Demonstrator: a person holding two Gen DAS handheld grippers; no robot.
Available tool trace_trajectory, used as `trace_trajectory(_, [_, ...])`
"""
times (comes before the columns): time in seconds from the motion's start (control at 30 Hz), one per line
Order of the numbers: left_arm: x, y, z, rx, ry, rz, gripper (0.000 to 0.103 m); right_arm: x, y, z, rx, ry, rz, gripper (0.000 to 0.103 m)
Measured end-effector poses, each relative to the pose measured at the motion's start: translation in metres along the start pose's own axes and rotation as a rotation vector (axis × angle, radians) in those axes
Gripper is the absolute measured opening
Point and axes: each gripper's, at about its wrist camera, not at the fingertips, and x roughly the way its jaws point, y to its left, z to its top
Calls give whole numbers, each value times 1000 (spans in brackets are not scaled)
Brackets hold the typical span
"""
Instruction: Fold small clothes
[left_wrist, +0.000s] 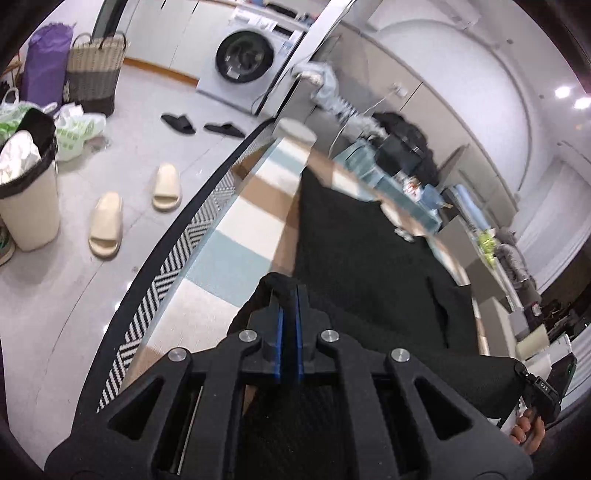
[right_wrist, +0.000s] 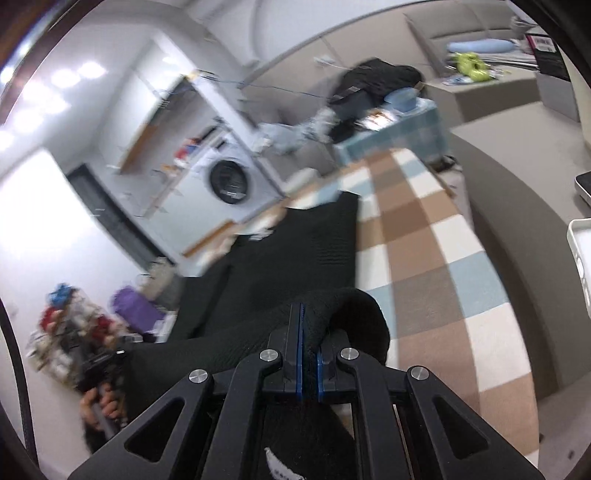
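Black knit filled both of my views: the garment (left_wrist: 369, 258) hung stretched between my two tools, its near edge lifted and its far end trailing down onto the checked cloth (left_wrist: 236, 236) of the table. Its long axis ran away from me toward the table's far edge, where the fabric narrowed to a corner near the pale blue box (right_wrist: 391, 136).

My left gripper (left_wrist: 290, 291) was pinched tight on one near corner of the garment, the blue pads all but meeting with a fold of knit bunched over the tips. My right gripper (right_wrist: 310, 325) was clamped the same way on the other near corner, a thick roll of fabric curling over its right finger.

To the left, the table's edge with its black-and-white zigzag trim (left_wrist: 177, 266) lay close beside the garment, and beyond it the floor dropped away with beige slippers (left_wrist: 107, 229) and a lined bin (left_wrist: 27, 192). To the right, a broad run of checked cloth stayed bare up to the table's right edge.

The right view was smeared by motion, so the washing machine (right_wrist: 231, 181) and the clutter behind were soft. The garment's shape I could not make out, and its underside was hidden. My other hand (right_wrist: 105, 402) showed only partly, low at the left.
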Motion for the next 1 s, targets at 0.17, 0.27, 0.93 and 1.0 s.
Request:
trace_trajectory(0.17, [25, 7, -1, -22, 56, 49, 8, 32, -14, 1, 19, 71, -146, 11])
trace_trajectory(0.27, [19, 7, -10, -2, 48, 60, 20, 28, -23, -5, 34, 97, -103, 37])
trace_trajectory(0.93, [-8, -9, -20, 90, -30, 31, 3, 28, 2, -14, -112, 73, -75, 6])
trace_trajectory(1.0, [-15, -11, -13, 87, -60, 13, 3, 15, 7, -8, -114, 13, -21, 5])
